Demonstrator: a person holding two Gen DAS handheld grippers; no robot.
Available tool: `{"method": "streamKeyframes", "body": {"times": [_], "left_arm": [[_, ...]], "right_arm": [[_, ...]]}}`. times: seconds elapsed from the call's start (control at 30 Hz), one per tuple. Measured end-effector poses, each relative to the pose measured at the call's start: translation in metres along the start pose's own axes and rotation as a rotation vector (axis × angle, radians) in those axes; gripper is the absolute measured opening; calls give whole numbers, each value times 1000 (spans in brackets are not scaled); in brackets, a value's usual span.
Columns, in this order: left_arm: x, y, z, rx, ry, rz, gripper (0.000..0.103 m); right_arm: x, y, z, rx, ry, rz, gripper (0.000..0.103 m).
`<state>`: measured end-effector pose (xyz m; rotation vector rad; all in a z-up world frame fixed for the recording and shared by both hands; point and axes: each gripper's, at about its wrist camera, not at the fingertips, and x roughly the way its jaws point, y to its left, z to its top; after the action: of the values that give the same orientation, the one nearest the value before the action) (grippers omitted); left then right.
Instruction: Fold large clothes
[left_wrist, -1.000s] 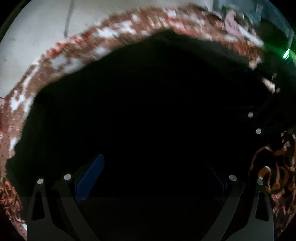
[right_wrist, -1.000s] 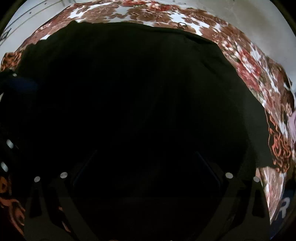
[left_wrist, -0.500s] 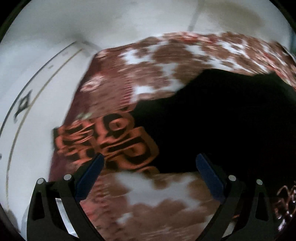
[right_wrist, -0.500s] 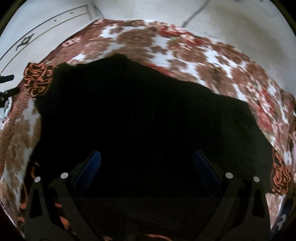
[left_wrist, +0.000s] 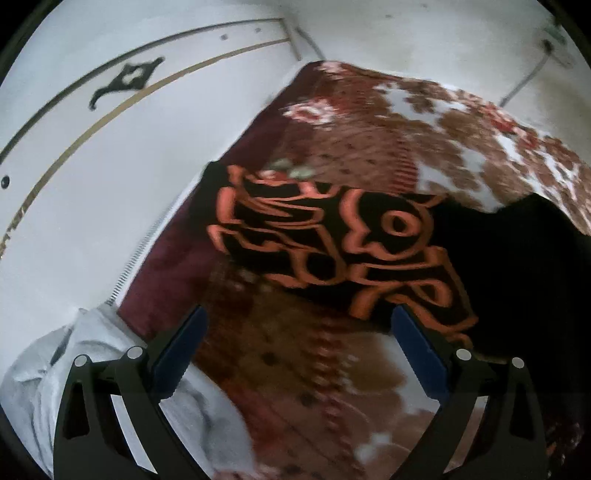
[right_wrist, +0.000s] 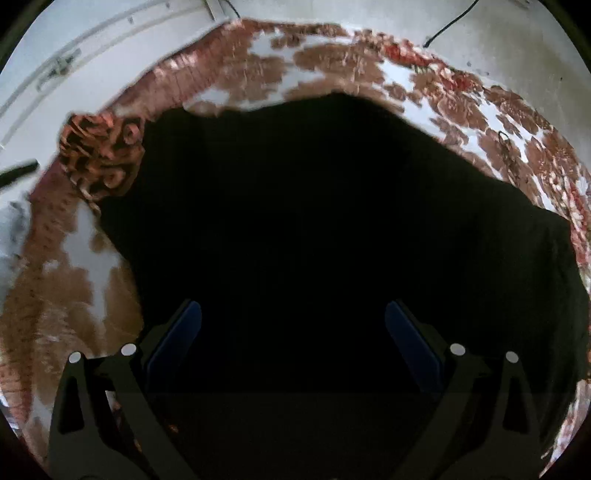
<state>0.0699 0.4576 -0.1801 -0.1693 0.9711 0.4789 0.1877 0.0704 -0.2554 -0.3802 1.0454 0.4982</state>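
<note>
A large black garment (right_wrist: 332, 240) lies spread on a bed with a brown-and-white floral cover (right_wrist: 332, 62). One sleeve or corner carries an orange swirl print (left_wrist: 332, 243); it also shows at the left in the right wrist view (right_wrist: 101, 155). My left gripper (left_wrist: 299, 350) is open and empty above the bed cover, just in front of the printed part. My right gripper (right_wrist: 293, 339) is open and empty above the middle of the black cloth.
A white panel with gold and dark trim lines (left_wrist: 92, 140) runs along the bed's left side. A grey-white cloth (left_wrist: 74, 369) lies at the lower left. A white wall with a cable (right_wrist: 450, 22) stands behind the bed.
Both grippers have drawn back from the black garment. The left one swung left, so the printed part and the white panel came into view. The garment lies lower and farther away.
</note>
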Motion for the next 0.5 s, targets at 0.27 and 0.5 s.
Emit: {"method": "streamKeyframes", "body": {"times": [0.27,0.5], "left_arm": [[69,51,25,-148,7,9,96],[103,62,40,-272,28,-101,81]], "right_arm": [[35,22,-15,-19,50,-53,98],[48,22,-21,0,54,-48,98]]}}
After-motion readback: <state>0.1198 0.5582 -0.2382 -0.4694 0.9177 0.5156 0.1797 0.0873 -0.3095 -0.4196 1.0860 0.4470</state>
